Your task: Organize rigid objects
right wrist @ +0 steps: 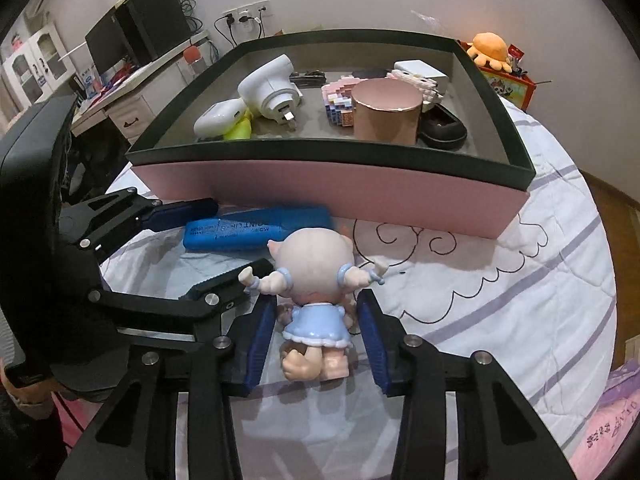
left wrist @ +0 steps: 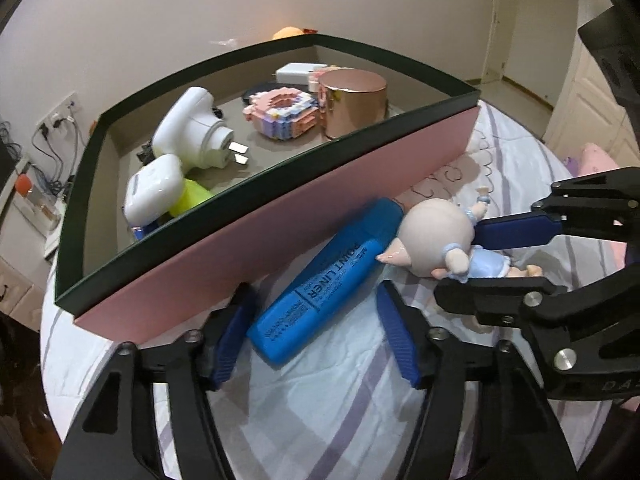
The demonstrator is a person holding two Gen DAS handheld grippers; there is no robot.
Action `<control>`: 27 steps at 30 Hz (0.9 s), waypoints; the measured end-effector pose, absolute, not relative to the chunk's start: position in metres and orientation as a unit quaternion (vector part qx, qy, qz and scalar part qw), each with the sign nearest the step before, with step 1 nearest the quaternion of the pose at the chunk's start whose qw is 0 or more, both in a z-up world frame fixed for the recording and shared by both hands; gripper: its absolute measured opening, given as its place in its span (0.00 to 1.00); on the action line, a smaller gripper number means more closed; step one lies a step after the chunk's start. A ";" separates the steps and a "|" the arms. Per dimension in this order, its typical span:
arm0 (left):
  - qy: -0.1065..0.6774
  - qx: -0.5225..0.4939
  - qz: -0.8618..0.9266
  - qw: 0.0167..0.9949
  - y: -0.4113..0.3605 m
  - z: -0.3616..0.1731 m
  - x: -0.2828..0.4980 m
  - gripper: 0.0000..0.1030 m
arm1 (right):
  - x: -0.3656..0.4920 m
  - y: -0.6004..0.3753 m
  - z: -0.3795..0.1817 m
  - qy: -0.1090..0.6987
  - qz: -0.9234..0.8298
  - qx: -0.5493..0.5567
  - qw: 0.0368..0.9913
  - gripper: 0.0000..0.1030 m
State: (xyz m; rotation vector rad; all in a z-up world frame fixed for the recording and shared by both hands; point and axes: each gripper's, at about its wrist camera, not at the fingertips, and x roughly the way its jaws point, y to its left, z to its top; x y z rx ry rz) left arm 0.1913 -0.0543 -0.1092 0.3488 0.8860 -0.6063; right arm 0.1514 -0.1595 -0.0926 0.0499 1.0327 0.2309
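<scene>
The pink box (right wrist: 320, 196) sat on the bed (right wrist: 500, 300), already crowded. Both grippers stood apart: the left gripper (left wrist: 316, 332) straddled the blue marker (left wrist: 328, 276), the right gripper (right wrist: 316, 340) flanked the doll (right wrist: 312, 280). Being so close, they risked colliding, or knocking the doll.

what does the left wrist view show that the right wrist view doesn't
Only the left wrist view shows the door at the far right and the readable POINT LINER label on the blue marker.

Only the right wrist view shows the orange octopus plush whole, the black monitor, and the black dish in the box clearly.

Both show the pink box, white camera, rose-gold cylinder, the doll between the right gripper's open jaws, and the left gripper open around the marker.
</scene>
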 end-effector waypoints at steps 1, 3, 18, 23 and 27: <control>0.422 0.162 -0.291 0.843 -0.055 -0.108 0.191 0.49 | 0.151 -0.159 -0.093 0.493 0.109 0.023 0.863 0.42; 0.424 0.160 -0.293 0.842 -0.056 -0.108 0.189 0.44 | 0.149 -0.159 -0.092 0.494 0.110 0.022 0.862 0.41; 0.436 0.133 -0.259 0.852 -0.063 -0.110 0.190 0.56 | 0.151 -0.174 -0.094 0.498 0.109 0.036 0.860 0.41; 0.441 0.113 -0.264 0.850 -0.061 -0.108 0.188 0.43 | 0.151 -0.178 -0.096 0.496 0.114 0.044 0.860 0.44; 0.444 0.100 -0.268 0.849 -0.058 -0.106 0.180 0.32 | 0.146 -0.180 -0.092 0.493 0.116 0.053 0.861 0.40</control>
